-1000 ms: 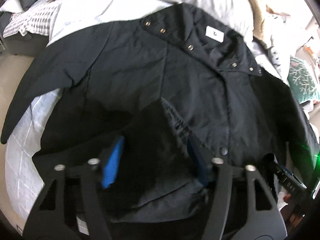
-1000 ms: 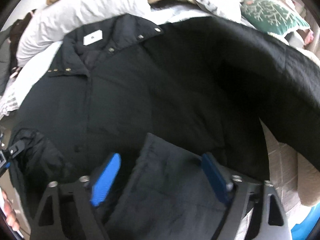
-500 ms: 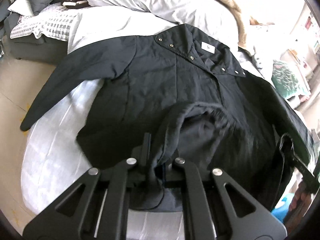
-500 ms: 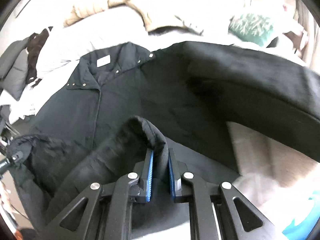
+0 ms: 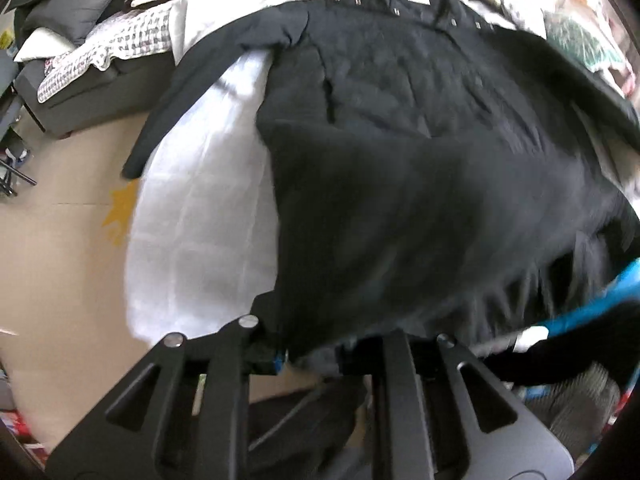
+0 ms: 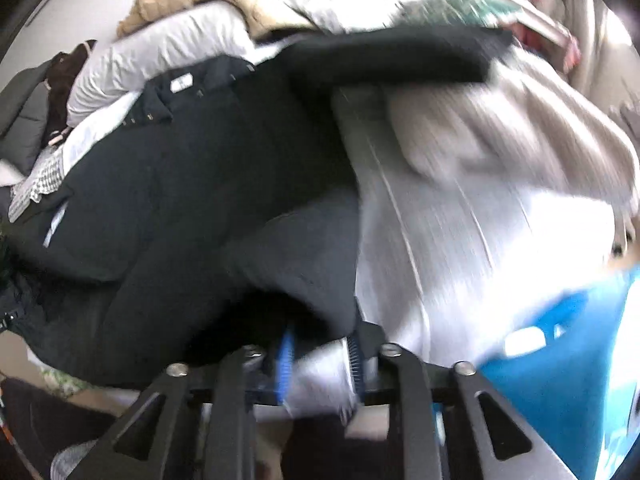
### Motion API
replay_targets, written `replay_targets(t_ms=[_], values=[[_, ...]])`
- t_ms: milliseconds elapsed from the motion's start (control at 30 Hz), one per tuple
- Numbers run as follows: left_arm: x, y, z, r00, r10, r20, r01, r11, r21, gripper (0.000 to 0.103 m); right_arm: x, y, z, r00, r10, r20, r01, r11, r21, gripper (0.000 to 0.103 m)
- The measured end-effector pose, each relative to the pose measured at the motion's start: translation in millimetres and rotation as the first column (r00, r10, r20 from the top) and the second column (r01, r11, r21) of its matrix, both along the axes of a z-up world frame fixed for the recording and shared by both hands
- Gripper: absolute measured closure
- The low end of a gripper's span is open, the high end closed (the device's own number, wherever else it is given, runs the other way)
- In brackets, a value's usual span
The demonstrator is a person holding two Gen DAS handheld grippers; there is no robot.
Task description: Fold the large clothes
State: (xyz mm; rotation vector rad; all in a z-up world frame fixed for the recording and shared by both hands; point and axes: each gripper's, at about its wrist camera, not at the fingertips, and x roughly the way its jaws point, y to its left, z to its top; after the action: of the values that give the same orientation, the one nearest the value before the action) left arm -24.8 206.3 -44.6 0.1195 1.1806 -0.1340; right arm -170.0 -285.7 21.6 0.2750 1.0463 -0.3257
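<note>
A large black quilted jacket (image 5: 400,92) lies on a white bed (image 5: 192,232), collar with a white label at the far end. Its hem is lifted toward me and hangs across the left gripper (image 5: 308,354), whose jaws stand a little apart with the hem's edge between them. In the right wrist view the jacket (image 6: 168,200) fills the left half, one sleeve (image 6: 392,60) stretched to the right. The right gripper (image 6: 320,364) has its blue pads apart, the jacket's hem corner just over them. The view is blurred.
A blue plastic basket (image 6: 568,352) stands by the bed at the right. A beige knit (image 6: 500,136) and a green pillow (image 6: 452,6) lie on the bed's right side. A checked cloth (image 5: 116,44) and grey sofa (image 5: 96,92) are left, above tan floor (image 5: 60,248).
Both grippers closed on the jacket's hem half a second ago, then pulled back and up with it. Now the jaws of both stand wider apart and the views are blurred by motion.
</note>
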Motion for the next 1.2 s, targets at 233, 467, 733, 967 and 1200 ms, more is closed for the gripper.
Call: replay_targets(t_ms=[233,467,733,967,1200], values=[[-34.4,1.1,34.4,0.994,-0.1,0.049,0.101,0.994,-0.028,0.033,-54.1,-20.4,24.0,0.994,-0.112,0.019,0.112,0.994,-0.015,0.04],[-14.5,-74.4,40.0,0.943,-0.296,0.15,0.309,0.949,-0.068,0.021,-13.0,11.0,39.2,0.995,0.027,0.097,-0.027,1.0,-0.005,0.037],[63.8,-141.6,-19.4,0.943,-0.33,0.033,0.332,0.94,-0.083,0.021,110.7,42.8,3.1,0.985,0.173,0.023,-0.174,0.985,0.011,0.032],[57.7,-144.2,-78.2,0.927,-0.357,-0.12,0.352,0.934,-0.061,0.016,143.2,8.1,-87.4,0.939,0.082,-0.334,-0.08,0.997,0.02,0.028],[22.9,-151.5,-75.0,0.87,-0.445,-0.211,0.453,0.891,-0.012,0.004,125.9,12.1,-93.1,0.931,0.09,-0.353,-0.099,0.995,-0.008,0.014]])
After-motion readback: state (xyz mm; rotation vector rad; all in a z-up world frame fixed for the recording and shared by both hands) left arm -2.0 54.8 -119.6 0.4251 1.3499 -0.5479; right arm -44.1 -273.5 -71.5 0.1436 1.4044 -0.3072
